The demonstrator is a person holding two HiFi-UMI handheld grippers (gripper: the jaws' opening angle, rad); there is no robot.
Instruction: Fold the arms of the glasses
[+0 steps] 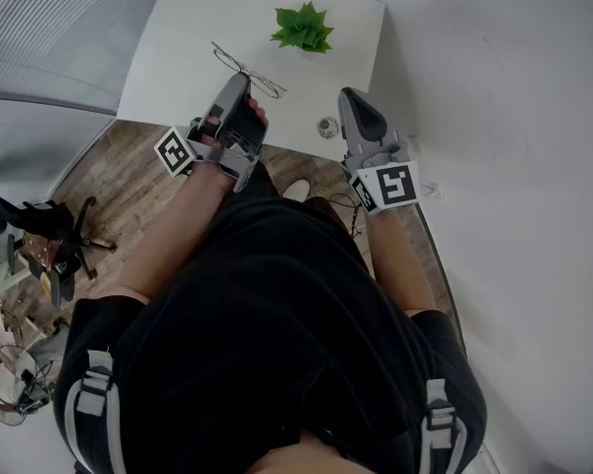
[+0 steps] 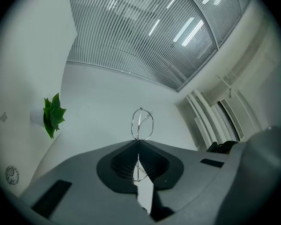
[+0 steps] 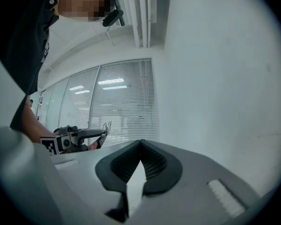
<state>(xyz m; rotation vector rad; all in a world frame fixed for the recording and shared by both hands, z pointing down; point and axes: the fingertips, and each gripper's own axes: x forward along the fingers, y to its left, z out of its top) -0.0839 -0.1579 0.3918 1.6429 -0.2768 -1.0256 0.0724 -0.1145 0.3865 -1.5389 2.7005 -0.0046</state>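
The thin wire-framed glasses point(image 1: 249, 71) hang over the white table point(image 1: 178, 47), held up off it. My left gripper point(image 1: 242, 85) is shut on them. In the left gripper view the frame wire point(image 2: 138, 165) runs between the closed pads, and a lens loop point(image 2: 142, 124) sticks out past the tips. My right gripper point(image 1: 349, 97) is at the table's near right edge, apart from the glasses, with its jaws shut on nothing point(image 3: 141, 143). From the right gripper view the left gripper point(image 3: 79, 136) and the glasses point(image 3: 104, 128) show off to the left.
A small green potted plant point(image 1: 301, 28) stands at the table's far side. A small round object point(image 1: 326, 126) lies by the near edge, between the grippers. A white wall runs along the right. On the wooden floor at the left is dark equipment point(image 1: 40, 235).
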